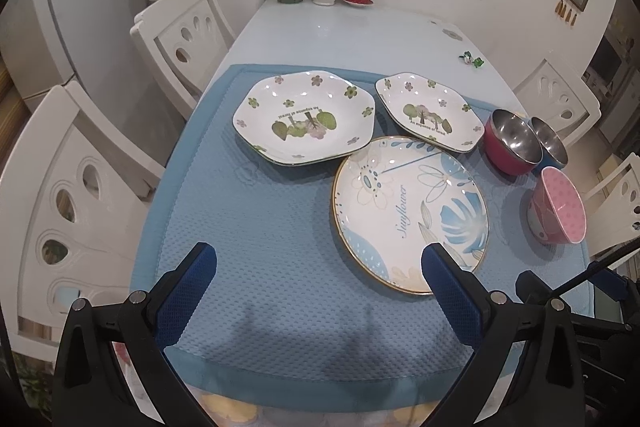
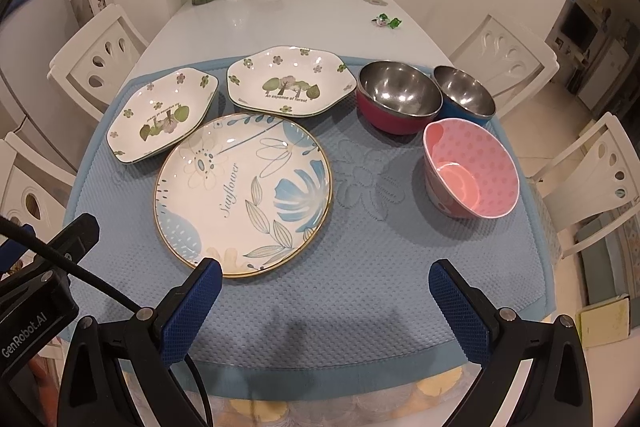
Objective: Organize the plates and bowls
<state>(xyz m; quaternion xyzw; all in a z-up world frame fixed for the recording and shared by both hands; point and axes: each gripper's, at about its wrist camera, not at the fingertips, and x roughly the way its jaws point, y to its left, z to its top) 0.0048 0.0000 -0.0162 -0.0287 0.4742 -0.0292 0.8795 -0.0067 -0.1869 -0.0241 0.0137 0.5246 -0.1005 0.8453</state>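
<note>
The round plate (image 2: 243, 193) carries the script word "Sunflower", the right hexagonal plate (image 2: 291, 81) reads "An expanse of forest", the left hexagonal plate (image 2: 163, 113) bears the same line upside down, too small to read surely, and the black device (image 2: 30, 311) at the left edge reads "GenRobot.AI".

mat (image 2: 360, 267): light blue, dimpled weave, darker blue border
round plate (image 2: 244, 191): white, blue leaves, gold rim
hexagonal plates (image 2: 290, 81): white, green trees, small flowers
steel bowls: red outside (image 2: 396, 99), blue outside (image 2: 464, 95)
pink bowl (image 2: 472, 169): pink, paler dots
finger pads (image 2: 192, 311): dark blue
</note>
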